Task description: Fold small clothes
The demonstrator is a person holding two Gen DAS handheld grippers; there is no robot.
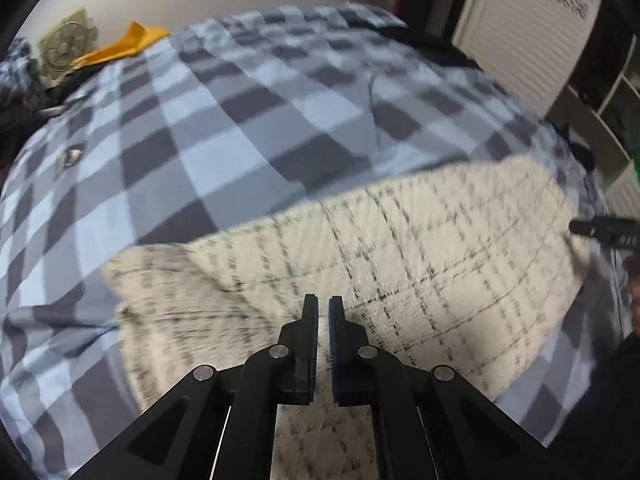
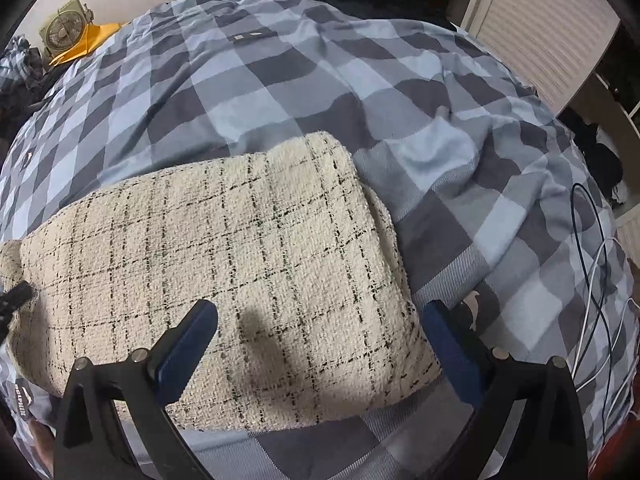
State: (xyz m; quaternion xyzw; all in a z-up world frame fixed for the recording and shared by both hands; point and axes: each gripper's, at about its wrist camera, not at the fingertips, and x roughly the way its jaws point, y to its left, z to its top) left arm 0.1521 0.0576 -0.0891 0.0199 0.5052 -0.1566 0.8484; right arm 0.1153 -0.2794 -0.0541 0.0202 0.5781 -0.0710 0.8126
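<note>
A cream tweed garment (image 2: 240, 264) with thin dark check lines lies folded flat on the bed; it also shows blurred in the left wrist view (image 1: 400, 248). My left gripper (image 1: 324, 304) hovers over its near left part, jaws nearly together with a thin gap and nothing between them. My right gripper (image 2: 320, 320) is wide open above the garment's near right corner, one finger over the cloth, the other past its right edge. The right gripper's tip (image 1: 600, 228) shows at the right edge of the left view; the left gripper's tip (image 2: 16, 296) shows at the left edge of the right view.
The bed is covered by a blue-grey checked duvet (image 2: 360, 92). An orange cloth (image 1: 124, 46) and a small fan (image 1: 68, 44) sit at the far left. A white louvred door (image 1: 524, 28) stands at right. Cables (image 2: 596, 280) hang over the bed's right side.
</note>
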